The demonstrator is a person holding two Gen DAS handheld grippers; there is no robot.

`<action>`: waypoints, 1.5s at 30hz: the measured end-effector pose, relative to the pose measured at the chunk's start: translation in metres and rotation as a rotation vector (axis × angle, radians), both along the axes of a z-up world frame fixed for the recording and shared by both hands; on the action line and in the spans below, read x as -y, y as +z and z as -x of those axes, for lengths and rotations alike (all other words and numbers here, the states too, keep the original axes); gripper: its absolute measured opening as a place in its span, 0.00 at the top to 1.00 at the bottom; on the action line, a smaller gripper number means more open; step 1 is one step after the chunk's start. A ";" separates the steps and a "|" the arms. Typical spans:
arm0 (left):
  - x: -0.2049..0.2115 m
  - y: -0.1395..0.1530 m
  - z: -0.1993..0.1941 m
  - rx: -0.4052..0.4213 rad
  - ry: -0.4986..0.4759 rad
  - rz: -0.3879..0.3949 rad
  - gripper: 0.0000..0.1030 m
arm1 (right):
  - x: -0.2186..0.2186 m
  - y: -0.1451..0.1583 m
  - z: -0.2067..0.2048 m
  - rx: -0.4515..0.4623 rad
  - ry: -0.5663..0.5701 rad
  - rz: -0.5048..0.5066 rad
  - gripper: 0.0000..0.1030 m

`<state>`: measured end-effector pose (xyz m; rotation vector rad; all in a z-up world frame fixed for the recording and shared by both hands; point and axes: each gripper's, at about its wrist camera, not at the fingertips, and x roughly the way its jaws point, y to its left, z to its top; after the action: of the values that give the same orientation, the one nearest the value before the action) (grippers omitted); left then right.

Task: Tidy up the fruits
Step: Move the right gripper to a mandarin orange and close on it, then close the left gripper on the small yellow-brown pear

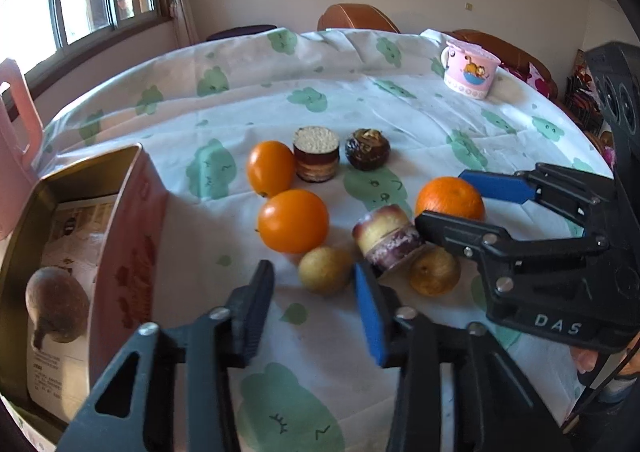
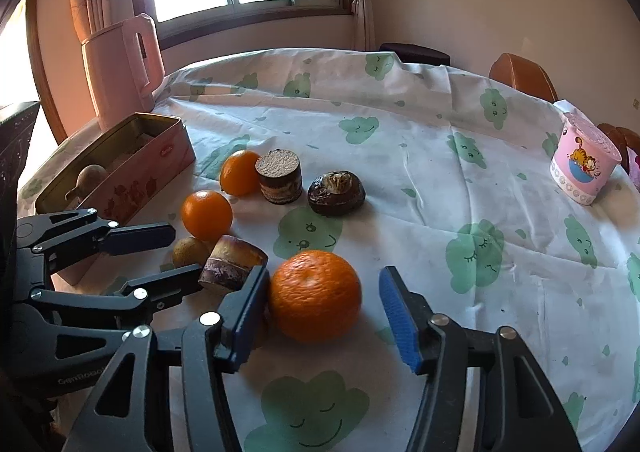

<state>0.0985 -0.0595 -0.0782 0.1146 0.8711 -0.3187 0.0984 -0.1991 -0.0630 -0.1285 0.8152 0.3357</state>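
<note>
We bracket the orange [image 2: 315, 295] with the right gripper [image 2: 324, 316], jaws wide; the left gripper [image 1: 316, 304] hangs empty, jaws apart, over the small fruit [image 1: 325, 270] bound for the tin [image 1: 132, 211].

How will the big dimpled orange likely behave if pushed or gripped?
The dimpled orange is round on a flat tablecloth, so a push probably rolls it. Its pebbled peel likely grips well; it looks firm.

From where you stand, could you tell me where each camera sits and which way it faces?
Left wrist: rides the left tool, looking down across the table at the fruits and tin; its own fingers and the right tool show.
Right wrist: rides the right tool, facing the rough orange; left tool shows.
Shared: fruits, tin, pink cup.
</note>
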 end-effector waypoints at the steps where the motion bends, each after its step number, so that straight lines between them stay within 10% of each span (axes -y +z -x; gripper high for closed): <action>1: 0.000 -0.001 0.000 -0.005 -0.004 0.004 0.71 | 0.001 -0.001 -0.002 -0.011 -0.004 -0.001 0.53; 45: -0.030 0.037 0.041 0.312 0.130 0.088 0.72 | 0.012 0.028 0.034 0.239 0.000 -0.096 0.53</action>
<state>0.0579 -0.0297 -0.0408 0.0245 0.5516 -0.2099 0.0642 -0.2115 -0.0346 -0.0772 0.5615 0.3508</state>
